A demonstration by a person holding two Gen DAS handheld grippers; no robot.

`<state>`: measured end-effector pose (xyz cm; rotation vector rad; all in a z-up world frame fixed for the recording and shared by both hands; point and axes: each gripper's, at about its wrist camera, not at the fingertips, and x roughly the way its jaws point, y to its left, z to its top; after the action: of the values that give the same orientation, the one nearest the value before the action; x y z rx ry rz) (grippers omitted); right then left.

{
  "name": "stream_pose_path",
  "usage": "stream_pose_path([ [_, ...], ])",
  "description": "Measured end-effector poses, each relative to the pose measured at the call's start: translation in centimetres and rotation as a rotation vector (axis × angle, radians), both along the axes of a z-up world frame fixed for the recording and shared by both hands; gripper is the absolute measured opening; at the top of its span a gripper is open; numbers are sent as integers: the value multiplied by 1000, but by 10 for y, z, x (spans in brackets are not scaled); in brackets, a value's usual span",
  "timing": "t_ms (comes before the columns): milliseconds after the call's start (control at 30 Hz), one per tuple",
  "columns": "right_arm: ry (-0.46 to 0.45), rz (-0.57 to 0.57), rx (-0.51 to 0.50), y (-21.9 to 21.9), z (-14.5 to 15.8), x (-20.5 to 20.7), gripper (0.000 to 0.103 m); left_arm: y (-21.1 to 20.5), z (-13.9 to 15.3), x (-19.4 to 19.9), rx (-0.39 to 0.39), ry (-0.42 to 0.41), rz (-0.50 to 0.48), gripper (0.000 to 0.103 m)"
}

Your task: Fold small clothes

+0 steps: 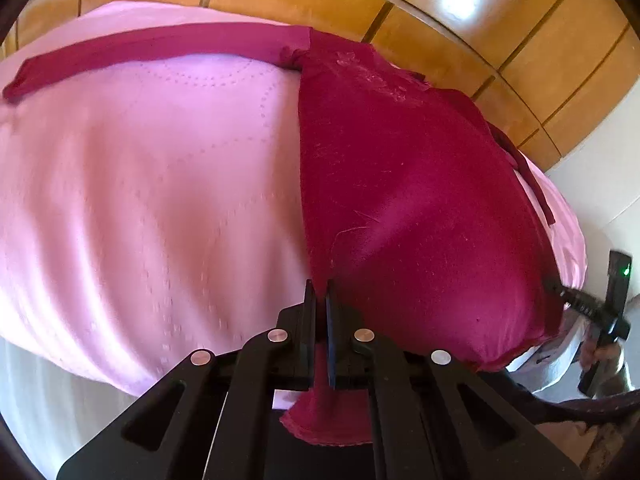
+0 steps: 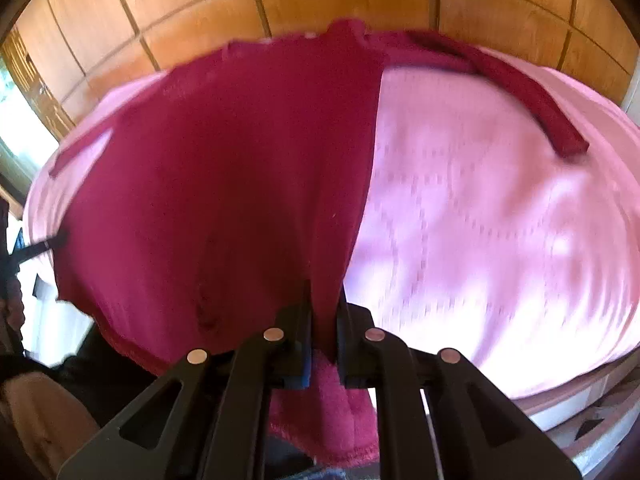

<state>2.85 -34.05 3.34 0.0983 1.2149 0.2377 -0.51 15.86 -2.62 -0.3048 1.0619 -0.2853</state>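
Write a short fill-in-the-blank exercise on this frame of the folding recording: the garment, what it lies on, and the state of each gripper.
1. The dark red garment lies on a ____ bedspread.
2. The left gripper is ____ on the garment's near hem.
3. The right gripper grips the ____ garment as the left gripper.
4. One long sleeve lies stretched out ____ on the bedspread.

Missing words: pink; shut; same; flat

Close downward wrist views, shared garment [image 1: 400,200]
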Motion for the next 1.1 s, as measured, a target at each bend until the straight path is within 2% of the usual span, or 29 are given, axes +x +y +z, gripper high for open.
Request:
stream_pose_path([
  [33, 4, 0, 4, 1, -1, 0, 8, 1, 5, 2, 13, -8, 28, 6],
  [100, 2, -19, 44, -6, 3, 7, 12, 1, 15, 9, 28, -37, 60, 18],
  [167, -41, -58, 43, -17, 12, 12, 28, -3, 29, 18, 36, -95, 82, 39],
  [200, -87, -103, 22, -29, 19, 17, 40, -7, 34, 22, 25, -117, 79, 44],
  [233, -119, -145, 3, -39, 26, 18, 42, -13, 38, 28, 17, -135, 75, 49],
  [267, -150, -199, -28, -53, 30, 25, 43, -21, 41, 35, 14, -153, 68, 49],
  [333, -207, -292, -110, -76, 34, 37, 53, -37, 41, 48, 5, -163, 40, 49],
  [400, -250, -355, -202, -94, 31, 50, 53, -55, 39, 60, 3, -165, 25, 49],
  [533, -256, -387, -385, -116, 3, 89, 50, -92, 32, 80, -7, -164, -31, 49],
  [600, -222, -396, -445, -128, -16, 109, 45, -107, 29, 87, -6, -160, -60, 50],
  [667, -182, -417, -455, -145, -30, 119, 31, -119, 27, 93, -1, -160, -81, 56],
  [733, -163, -439, -455, -159, -34, 129, 4, -130, 25, 99, 13, -155, -104, 56],
  [833, -201, -477, -438, -178, -12, 126, 4, -141, 22, 107, 26, -149, -123, 56],
  [1000, -317, -542, -368, -208, 67, 117, 4, -152, 16, 121, 44, -136, -147, 56],
  [1100, -326, -605, -356, -234, 96, 131, 4, -157, 14, 128, 43, -130, -152, 56],
])
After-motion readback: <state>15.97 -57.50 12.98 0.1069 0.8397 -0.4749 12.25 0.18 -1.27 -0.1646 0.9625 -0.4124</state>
